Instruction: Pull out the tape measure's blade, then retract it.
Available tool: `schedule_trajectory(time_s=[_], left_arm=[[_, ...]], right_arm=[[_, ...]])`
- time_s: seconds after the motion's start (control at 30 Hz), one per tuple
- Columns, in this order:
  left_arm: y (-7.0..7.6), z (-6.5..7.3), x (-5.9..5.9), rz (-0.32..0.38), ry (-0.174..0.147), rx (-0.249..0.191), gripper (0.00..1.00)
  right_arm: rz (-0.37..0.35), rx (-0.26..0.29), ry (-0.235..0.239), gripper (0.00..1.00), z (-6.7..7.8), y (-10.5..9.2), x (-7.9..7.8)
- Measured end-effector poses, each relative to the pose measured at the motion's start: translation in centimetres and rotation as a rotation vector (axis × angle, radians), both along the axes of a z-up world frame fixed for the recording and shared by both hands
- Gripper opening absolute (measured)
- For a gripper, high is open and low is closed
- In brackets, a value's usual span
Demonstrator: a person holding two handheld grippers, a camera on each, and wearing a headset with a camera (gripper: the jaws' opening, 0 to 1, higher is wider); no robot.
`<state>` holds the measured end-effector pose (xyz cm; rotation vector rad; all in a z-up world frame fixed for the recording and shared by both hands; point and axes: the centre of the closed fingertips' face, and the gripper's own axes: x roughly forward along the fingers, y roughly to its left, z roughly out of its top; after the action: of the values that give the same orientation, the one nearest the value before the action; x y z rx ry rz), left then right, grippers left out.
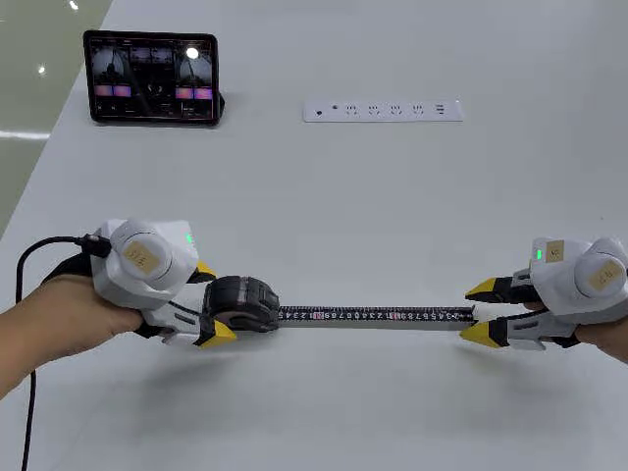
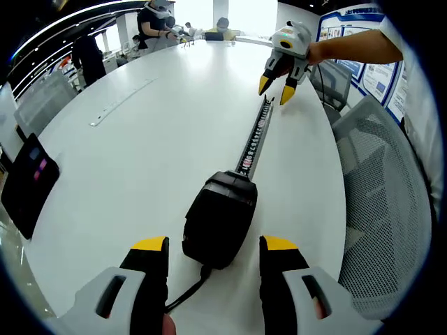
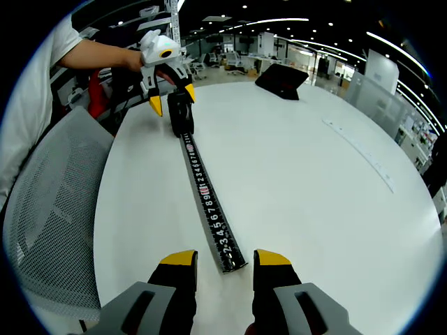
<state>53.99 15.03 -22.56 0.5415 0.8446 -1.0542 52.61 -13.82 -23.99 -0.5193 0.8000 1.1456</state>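
Surroundings: a white table [image 1: 392,216] carries a dark tablet [image 1: 152,77] propped upright at the far left. A white power strip [image 1: 383,111] lies flat at the far centre-right. Both are well apart from the work and from each other. A black cable [image 1: 25,294] trails off the near left edge from the gripper on that side. A grey mesh chair [image 2: 380,209] stands just beside the table's near edge. People [image 2: 157,17] are at the far end of the room. Nothing lies across the line between the two grippers.

Tape measure [image 1: 243,302]: the black case sits on the table at the near left. Its blade [image 1: 373,315] is drawn out flat along the surface toward the right, numbers up.

Left gripper [image 1: 211,300]: its jaws are spread wide astride the rear of the case. In the left gripper view a sliver of table shows on each side between the yellow tips and the case. The case's black strap runs back between the jaws.

Right gripper [image 1: 479,312]: its jaws are also spread. The blade's end lies on the table between the yellow tips, with table visible on either side, so it is not pinched.
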Motion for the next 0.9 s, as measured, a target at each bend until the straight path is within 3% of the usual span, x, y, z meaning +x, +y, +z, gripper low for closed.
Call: schedule_trajectory(time_s=[0.23, 0.47, 0.9], left_arm=[[0.8, 1.1, -0.2, 0.06, -0.025, -0.037, 0.5], [1.1, 2.2, -0.7, 0.103, -0.063, -0.08, 0.54], [1.4, 3.4, -1.9, 0.175, -0.135, -0.197, 0.6]], right_arm=[[-0.068, 0.02, -0.041, 0.34, 0.9, 0.1, -0.3], [-0.131, 0.048, -0.049, 0.41, 1.3, 0.2, -1.0], [-0.218, 0.085, -0.076, 0.53, 2.0, 0.0, -1.9]])
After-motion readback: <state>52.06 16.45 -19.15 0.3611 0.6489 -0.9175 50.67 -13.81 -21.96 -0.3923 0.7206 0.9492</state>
